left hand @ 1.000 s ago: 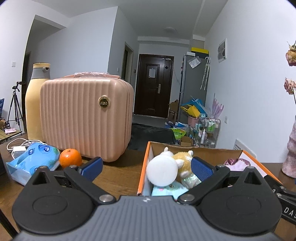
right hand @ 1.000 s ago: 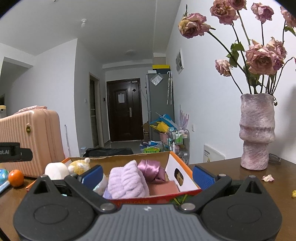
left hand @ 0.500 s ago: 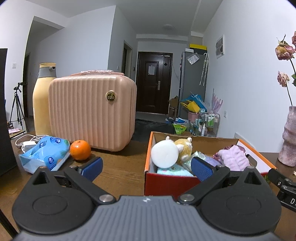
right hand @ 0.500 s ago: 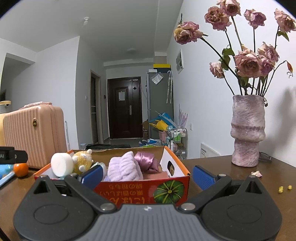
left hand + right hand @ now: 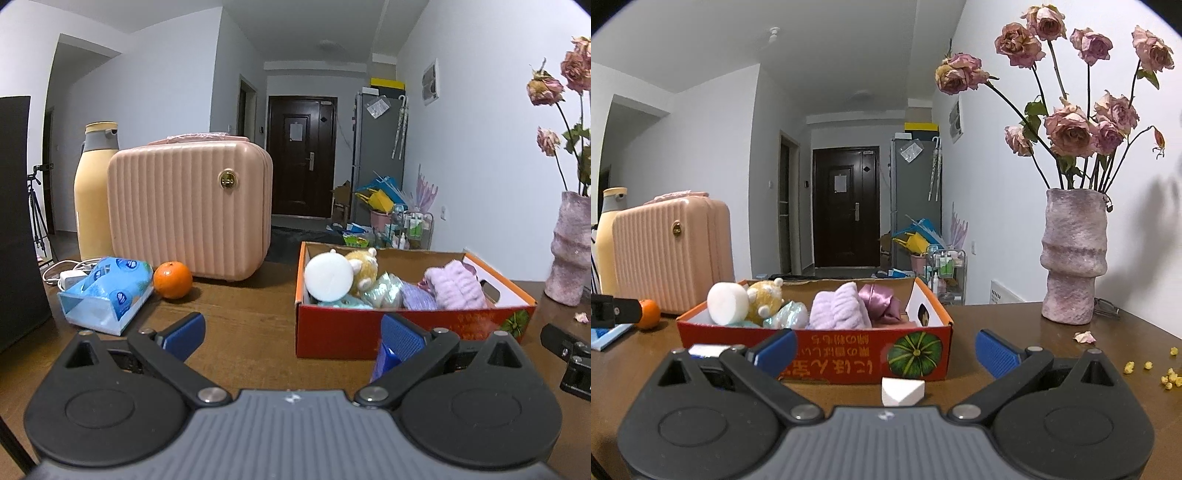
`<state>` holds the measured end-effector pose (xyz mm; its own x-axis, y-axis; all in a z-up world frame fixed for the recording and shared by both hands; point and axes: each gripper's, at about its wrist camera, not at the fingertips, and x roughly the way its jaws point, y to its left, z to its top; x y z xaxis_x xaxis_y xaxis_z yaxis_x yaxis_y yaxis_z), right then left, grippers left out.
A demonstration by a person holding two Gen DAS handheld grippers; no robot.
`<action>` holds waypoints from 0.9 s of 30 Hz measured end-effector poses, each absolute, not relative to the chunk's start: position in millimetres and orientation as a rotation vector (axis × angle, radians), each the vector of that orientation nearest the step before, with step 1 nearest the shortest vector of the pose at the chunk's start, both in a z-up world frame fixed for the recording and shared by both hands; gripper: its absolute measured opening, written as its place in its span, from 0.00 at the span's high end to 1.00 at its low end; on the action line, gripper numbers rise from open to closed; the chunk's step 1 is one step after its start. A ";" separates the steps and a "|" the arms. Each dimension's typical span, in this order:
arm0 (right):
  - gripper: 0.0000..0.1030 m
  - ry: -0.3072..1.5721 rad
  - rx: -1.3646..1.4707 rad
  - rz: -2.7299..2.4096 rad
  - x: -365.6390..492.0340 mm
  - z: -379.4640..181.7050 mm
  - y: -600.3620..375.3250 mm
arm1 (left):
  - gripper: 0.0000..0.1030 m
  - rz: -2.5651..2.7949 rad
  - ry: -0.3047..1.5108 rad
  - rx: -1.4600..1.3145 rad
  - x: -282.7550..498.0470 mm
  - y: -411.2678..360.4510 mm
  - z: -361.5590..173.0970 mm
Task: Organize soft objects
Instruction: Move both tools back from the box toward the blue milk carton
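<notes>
A red cardboard box (image 5: 343, 334) (image 5: 849, 347) stands on the brown table. It holds a white round sponge (image 5: 328, 277) (image 5: 727, 303), a yellow plush toy (image 5: 362, 266) (image 5: 764, 300), a lilac fluffy cloth (image 5: 454, 284) (image 5: 836, 306) and a purple satin scrunchie (image 5: 881, 301). My left gripper (image 5: 291, 332) is open and empty, short of the box's front left corner. My right gripper (image 5: 886, 345) is open and empty before the box's front wall. A small white wedge sponge (image 5: 902, 391) lies on the table between the right gripper's fingers, close to its body.
A pink ribbed case (image 5: 188, 210), a yellow bottle (image 5: 92, 195), an orange (image 5: 173, 279) and a blue tissue pack (image 5: 107, 291) stand left of the box. A stone vase of dried roses (image 5: 1073, 254) stands at the right. Petals and yellow crumbs (image 5: 1167, 376) lie nearby.
Both grippers have drawn back from the box and lowered. The box looks smaller and its front wall now shows. The white wedge sponge has come into the right wrist view.
</notes>
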<state>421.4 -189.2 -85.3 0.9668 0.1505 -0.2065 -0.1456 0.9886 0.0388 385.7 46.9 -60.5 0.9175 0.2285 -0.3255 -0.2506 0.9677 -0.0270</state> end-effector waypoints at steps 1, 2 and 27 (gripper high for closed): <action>0.00 0.212 0.021 0.151 418.7 -85.4 -190.2 | 0.00 0.242 0.330 -0.066 382.8 46.8 -61.2; 0.00 0.214 0.018 0.153 416.4 -85.4 -191.3 | 0.00 0.237 0.334 -0.063 379.8 45.8 -61.8; 0.00 0.258 -0.024 0.176 394.0 -91.7 -194.5 | 0.00 0.186 0.389 -0.061 355.8 52.0 -70.0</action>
